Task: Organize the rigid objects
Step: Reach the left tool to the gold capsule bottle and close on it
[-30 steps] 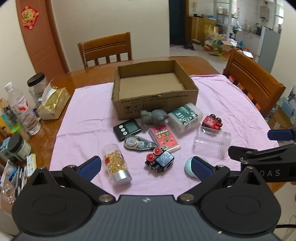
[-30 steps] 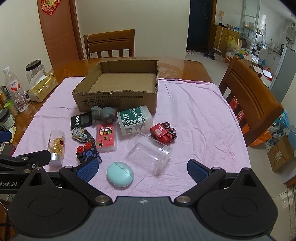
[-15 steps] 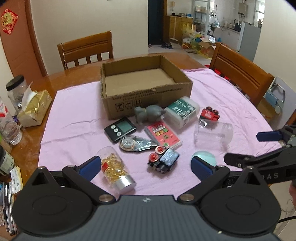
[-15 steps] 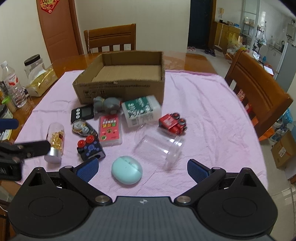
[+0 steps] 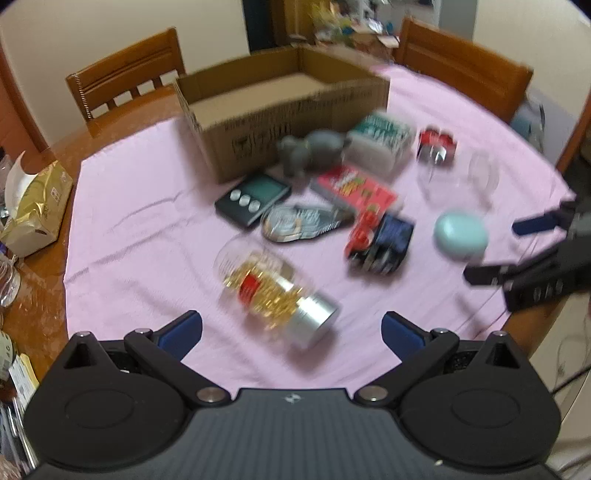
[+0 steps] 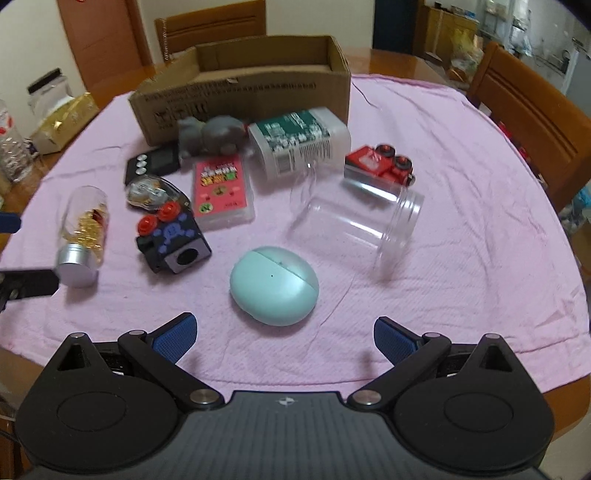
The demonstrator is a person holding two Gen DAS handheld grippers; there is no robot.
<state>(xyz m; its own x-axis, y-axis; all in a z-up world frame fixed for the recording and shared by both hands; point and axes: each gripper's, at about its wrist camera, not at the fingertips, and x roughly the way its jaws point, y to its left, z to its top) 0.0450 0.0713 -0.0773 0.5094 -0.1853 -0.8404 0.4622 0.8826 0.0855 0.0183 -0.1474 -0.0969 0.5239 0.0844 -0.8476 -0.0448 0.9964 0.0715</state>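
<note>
An open, empty cardboard box (image 6: 243, 88) stands at the back of a pink cloth (image 6: 461, 192). In front of it lie several small objects: a bottle of gold capsules (image 5: 275, 291) (image 6: 83, 232), a mint oval case (image 6: 274, 285) (image 5: 461, 236), a clear jar on its side (image 6: 354, 225), a black toy with red knobs (image 6: 171, 236), a pink card box (image 6: 221, 190), a grey figure (image 6: 210, 134), a green-labelled white box (image 6: 299, 142), a red toy (image 6: 380, 168) and a black timer (image 5: 253, 197). My left gripper (image 5: 291, 330) is open just before the capsule bottle. My right gripper (image 6: 282, 336) is open just before the mint case.
Wooden chairs stand behind (image 6: 212, 24) and to the right (image 6: 528, 110) of the table. A gold packet (image 5: 33, 206), jars and bottles crowd the table's left edge. The right gripper shows at the right of the left wrist view (image 5: 532, 254).
Both grippers have moved forward and down toward the cloth. The capsule bottle now lies close before the left one and the mint case close before the right one. Both stay open.
</note>
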